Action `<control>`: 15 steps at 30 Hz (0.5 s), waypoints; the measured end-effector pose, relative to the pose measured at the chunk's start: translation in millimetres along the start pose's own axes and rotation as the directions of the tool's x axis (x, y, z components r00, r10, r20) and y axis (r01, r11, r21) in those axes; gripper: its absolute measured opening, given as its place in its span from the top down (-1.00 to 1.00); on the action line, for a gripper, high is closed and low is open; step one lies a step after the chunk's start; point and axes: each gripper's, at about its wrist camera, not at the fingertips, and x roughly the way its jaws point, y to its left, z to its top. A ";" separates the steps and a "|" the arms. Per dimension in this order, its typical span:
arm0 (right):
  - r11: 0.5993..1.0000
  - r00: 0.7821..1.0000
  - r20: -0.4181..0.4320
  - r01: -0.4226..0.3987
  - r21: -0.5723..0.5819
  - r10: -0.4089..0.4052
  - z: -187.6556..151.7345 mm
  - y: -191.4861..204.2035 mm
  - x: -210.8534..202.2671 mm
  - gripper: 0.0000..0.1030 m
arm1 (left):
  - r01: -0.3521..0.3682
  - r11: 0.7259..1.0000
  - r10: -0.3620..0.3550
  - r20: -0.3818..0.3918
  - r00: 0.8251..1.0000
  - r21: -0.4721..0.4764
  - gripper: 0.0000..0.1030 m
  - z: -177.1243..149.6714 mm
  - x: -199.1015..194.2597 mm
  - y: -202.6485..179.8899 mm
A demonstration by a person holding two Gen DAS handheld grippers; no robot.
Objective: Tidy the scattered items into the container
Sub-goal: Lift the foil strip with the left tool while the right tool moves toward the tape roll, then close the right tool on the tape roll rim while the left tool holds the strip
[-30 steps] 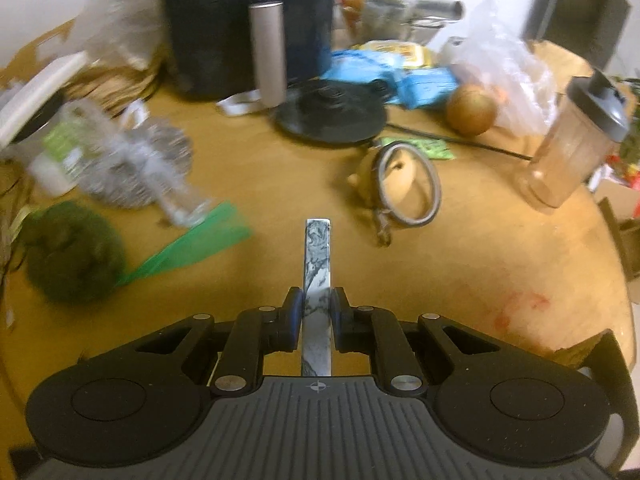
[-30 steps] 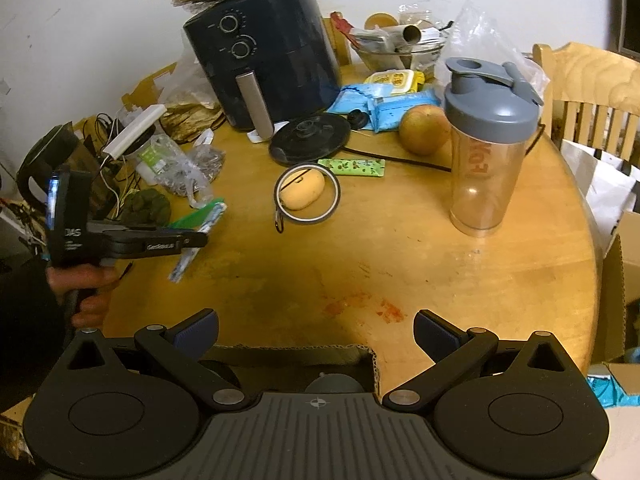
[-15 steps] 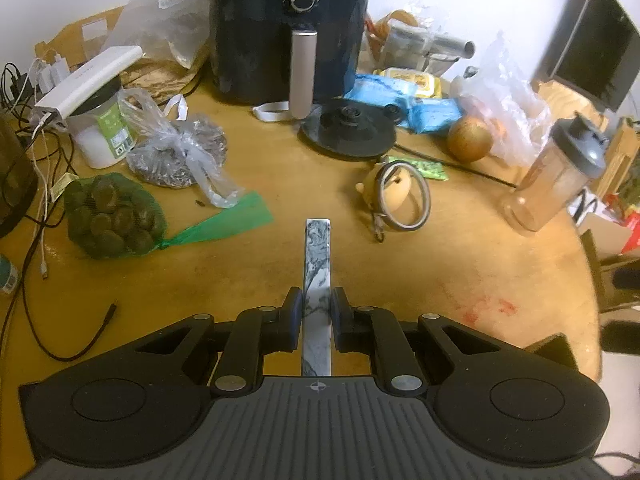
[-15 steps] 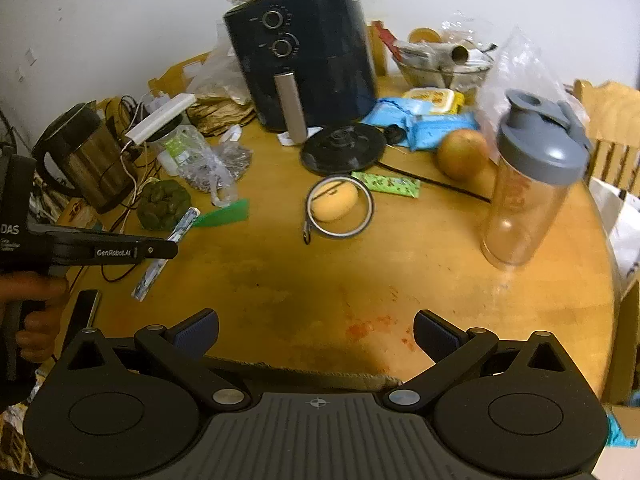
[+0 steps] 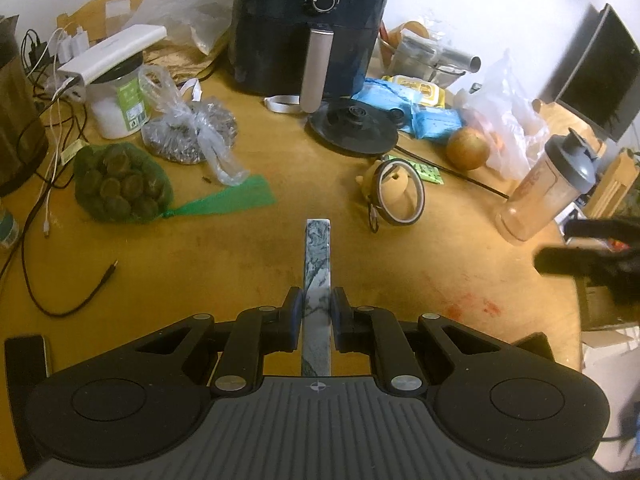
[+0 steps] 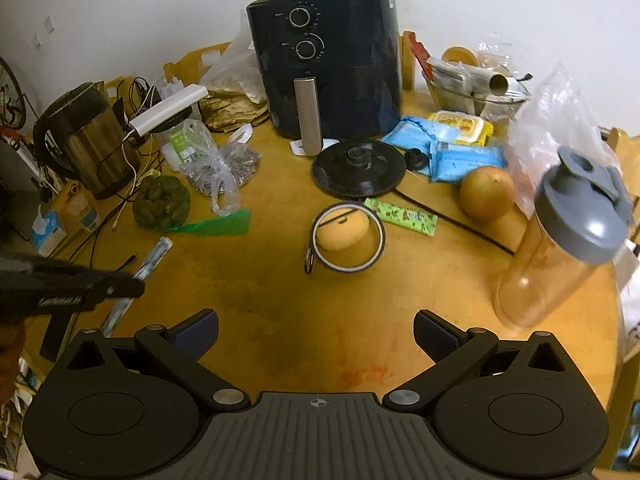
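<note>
Left gripper (image 5: 316, 306): clamped on a slim marbled stick (image 5: 317, 264), held above the table (image 5: 260, 248), tip toward 12 o'clock. Right gripper (image 6: 316, 330): jaws wide apart, holding nothing. At 12 o'clock of it, a ring (image 6: 347, 237); at 10 o'clock, the stick.

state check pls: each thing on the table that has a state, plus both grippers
left gripper: shut on the marbled stick, held off the table
right gripper: open, empty
shaker bottle: upright, lid on, flip cap open
kettle base: bare, no kettle on it
kettle: upright, off its base
green net bag: lying, tied
clear bag: knotted
</note>
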 end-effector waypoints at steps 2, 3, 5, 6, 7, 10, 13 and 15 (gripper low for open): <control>1.000 1.000 0.011 -0.008 -0.009 0.008 4.6 -4.5 7.3 -1.00 | 0.005 1.000 -0.005 -0.001 1.000 -0.019 0.70 -2.7 -2.5 -0.6; 1.000 1.000 0.012 0.001 -0.013 -0.001 7.6 -7.2 13.3 -1.00 | 0.009 0.999 -0.009 -0.003 1.000 -0.031 0.70 -3.9 -3.8 -1.1; 1.000 1.000 0.010 0.011 -0.022 -0.011 11.8 -11.7 24.7 -1.00 | 0.018 0.998 -0.018 -0.003 1.000 -0.053 0.70 -6.1 -6.4 -3.0; 0.999 1.000 0.009 0.010 -0.031 -0.009 13.2 -13.9 31.2 -1.00 | 0.028 0.998 -0.028 -0.001 1.000 -0.064 0.70 -7.3 -7.3 -3.9; 0.999 1.000 0.004 0.015 -0.040 -0.014 14.4 -15.5 37.9 -1.00 | 0.038 0.997 -0.038 0.002 0.999 -0.073 0.70 -8.3 -8.1 -4.8; 0.999 1.000 -0.004 -0.008 -0.039 0.007 17.2 -23.3 57.6 -1.00 | 0.050 0.994 -0.049 0.007 0.999 -0.101 0.70 -11.2 -11.1 -7.8; 0.999 1.000 -0.018 -0.021 -0.032 0.020 19.9 -29.5 78.2 -1.00 | 0.050 0.989 -0.049 0.011 0.999 -0.136 0.70 -13.9 -14.5 -10.5; 0.999 1.000 -0.014 -0.019 -0.040 0.019 21.8 -31.3 90.2 -1.00 | 0.047 0.988 -0.046 0.014 0.999 -0.147 0.70 -15.8 -16.2 -12.9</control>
